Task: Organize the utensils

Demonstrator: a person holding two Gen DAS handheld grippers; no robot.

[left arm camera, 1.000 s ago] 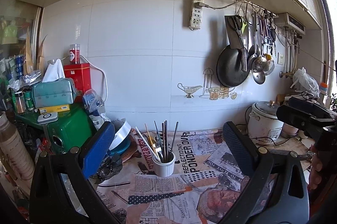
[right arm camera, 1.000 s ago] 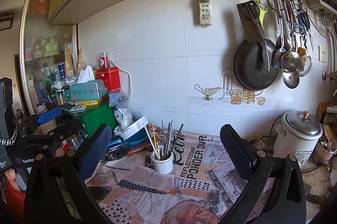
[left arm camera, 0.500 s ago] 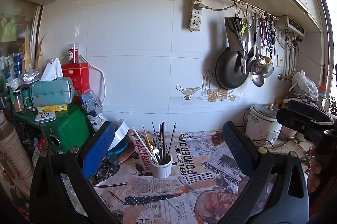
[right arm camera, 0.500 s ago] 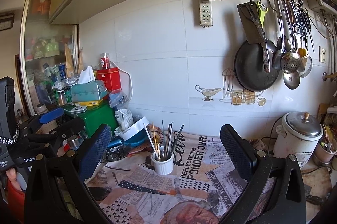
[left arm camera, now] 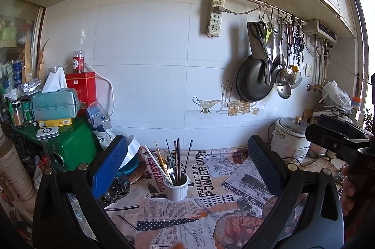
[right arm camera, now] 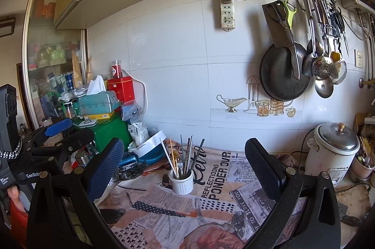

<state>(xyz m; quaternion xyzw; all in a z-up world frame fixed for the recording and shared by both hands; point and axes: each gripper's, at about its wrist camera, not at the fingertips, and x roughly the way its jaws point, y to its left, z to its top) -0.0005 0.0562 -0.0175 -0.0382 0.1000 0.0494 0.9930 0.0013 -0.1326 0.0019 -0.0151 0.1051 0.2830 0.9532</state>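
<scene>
The newspaper cloth point(left arm camera: 211, 209) reads "REFLECTIONS PONDER OVER". On it stands a white ribbed cup point(left arm camera: 176, 186) holding dark chopsticks point(left arm camera: 176, 161), pale sticks and a fork, upright between my fingers. My left gripper point(left arm camera: 185, 169) and right gripper point(right arm camera: 185, 169) are both wide apart, holding nothing.

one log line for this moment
left tool: open, empty | right tool: open, empty | white ribbed ceramic cup: upright on newspaper, holding chopsticks, untouched
</scene>
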